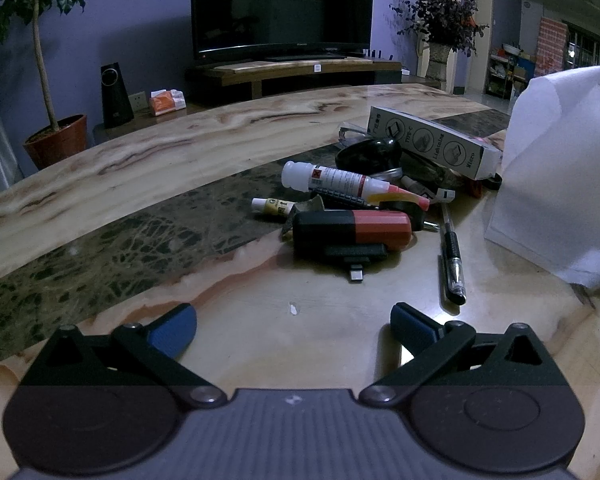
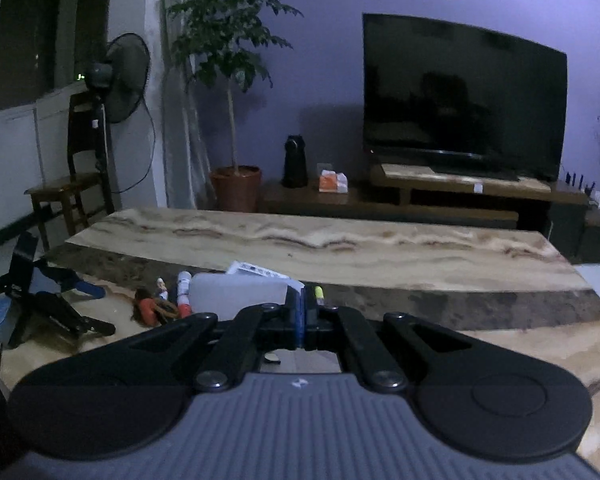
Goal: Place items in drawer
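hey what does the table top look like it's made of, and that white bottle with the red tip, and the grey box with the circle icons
Table top: probably polished stone or resin, judging by its glossy veining and dark marbled band. White bottle: likely matte plastic with a printed label. Grey box: looks like printed cardboard, with folded edges.

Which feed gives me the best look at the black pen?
The left wrist view: the black pen lies fully exposed on the table, ahead-right of the open left tool. In the right wrist view I cannot pick it out among the small dim clutter.
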### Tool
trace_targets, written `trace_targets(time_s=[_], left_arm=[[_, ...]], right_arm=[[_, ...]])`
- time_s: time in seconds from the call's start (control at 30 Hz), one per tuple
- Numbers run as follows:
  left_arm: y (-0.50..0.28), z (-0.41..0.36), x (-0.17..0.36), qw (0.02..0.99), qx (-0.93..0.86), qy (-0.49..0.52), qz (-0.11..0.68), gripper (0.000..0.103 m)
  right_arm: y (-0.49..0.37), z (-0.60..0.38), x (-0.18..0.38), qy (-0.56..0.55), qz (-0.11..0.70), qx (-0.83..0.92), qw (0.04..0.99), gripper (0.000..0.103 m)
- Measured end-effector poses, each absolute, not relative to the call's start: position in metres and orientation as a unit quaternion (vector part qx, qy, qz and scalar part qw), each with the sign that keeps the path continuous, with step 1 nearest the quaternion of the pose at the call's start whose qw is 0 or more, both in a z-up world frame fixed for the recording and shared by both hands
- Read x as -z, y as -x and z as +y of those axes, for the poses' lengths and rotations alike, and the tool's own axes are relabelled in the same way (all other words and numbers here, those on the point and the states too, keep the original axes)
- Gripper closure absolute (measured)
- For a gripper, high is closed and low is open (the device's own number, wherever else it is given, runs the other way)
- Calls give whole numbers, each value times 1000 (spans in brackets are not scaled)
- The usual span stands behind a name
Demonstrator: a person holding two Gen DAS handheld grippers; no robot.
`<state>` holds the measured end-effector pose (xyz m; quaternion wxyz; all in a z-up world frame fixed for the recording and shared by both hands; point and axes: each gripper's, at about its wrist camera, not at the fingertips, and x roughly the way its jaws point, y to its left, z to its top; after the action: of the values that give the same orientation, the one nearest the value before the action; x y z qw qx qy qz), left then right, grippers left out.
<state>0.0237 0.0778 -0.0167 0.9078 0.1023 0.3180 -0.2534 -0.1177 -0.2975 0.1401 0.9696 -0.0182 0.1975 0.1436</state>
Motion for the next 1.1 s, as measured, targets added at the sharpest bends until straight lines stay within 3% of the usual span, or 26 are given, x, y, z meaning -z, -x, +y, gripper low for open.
trace_targets(time_s=[0.4,0.67,0.77,1.1], left_arm=[[-24,78,17,908,253,-102,318,0],[-23,78,16,908,253,-102,318,0],[-23,78,16,908,253,-102,318,0],[-23,78,17,908,253,-102,318,0]], right_arm=[[135,-232,-222,15,114,-228,967,102],[143,-213,-266,-63,74,-259,961,102],[128,-239,-254,-111,97,-224,963,102],[109,-379,-139,-214,233,-53,947,102]])
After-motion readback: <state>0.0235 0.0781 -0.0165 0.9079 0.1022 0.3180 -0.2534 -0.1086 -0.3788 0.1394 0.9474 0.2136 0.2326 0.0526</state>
